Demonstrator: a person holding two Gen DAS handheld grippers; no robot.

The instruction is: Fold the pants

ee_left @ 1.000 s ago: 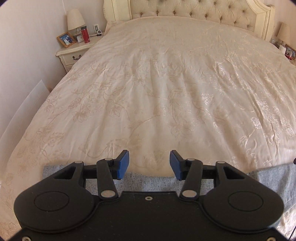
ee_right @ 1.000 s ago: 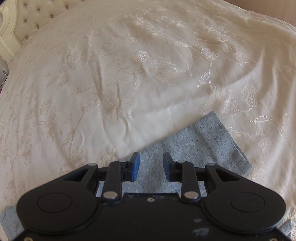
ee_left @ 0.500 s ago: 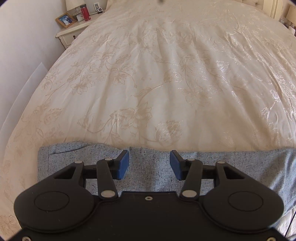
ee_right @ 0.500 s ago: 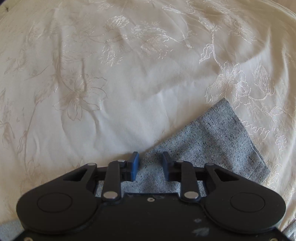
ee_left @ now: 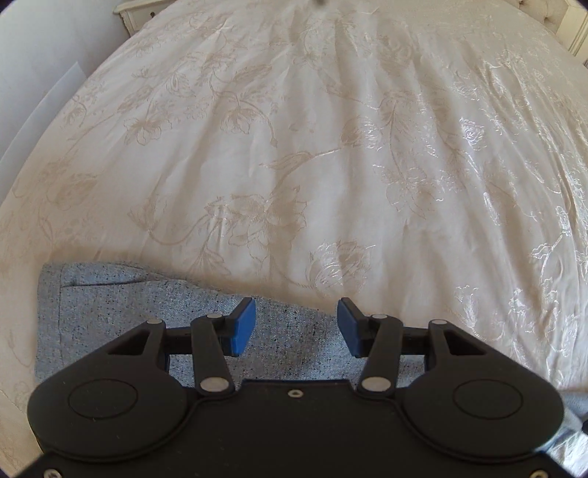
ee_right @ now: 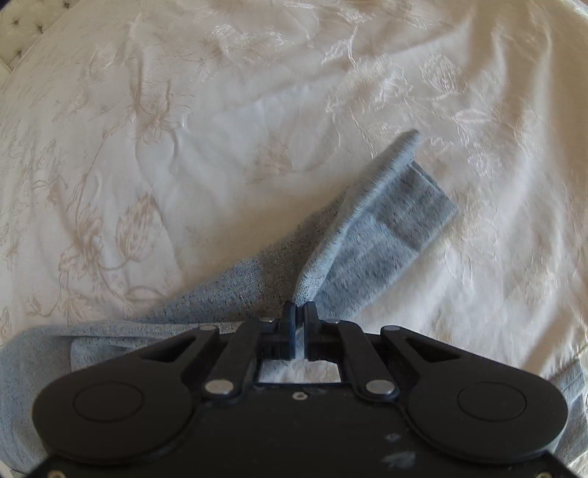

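Grey speckled pants [ee_left: 117,309] lie along the near edge of a cream floral bedspread [ee_left: 294,147]. My left gripper [ee_left: 296,327] is open, its blue pads just above the pants' top edge near one end. In the right wrist view my right gripper [ee_right: 299,312] is shut on a pinched fold of the pants [ee_right: 367,235], near the leg end. That fold stands up from the bedspread [ee_right: 183,147] in a raised ridge. The leg hem [ee_right: 430,206] lies beyond it.
A white wall [ee_left: 44,55] and a leaning white panel run along the bed's left side. A nightstand corner [ee_left: 136,11] shows at the top left. The tufted headboard [ee_right: 18,33] shows far off in the right wrist view.
My right gripper has shut on the pants leg and raised a fold of it. My left gripper has moved lower and nearer to the pants, still open.
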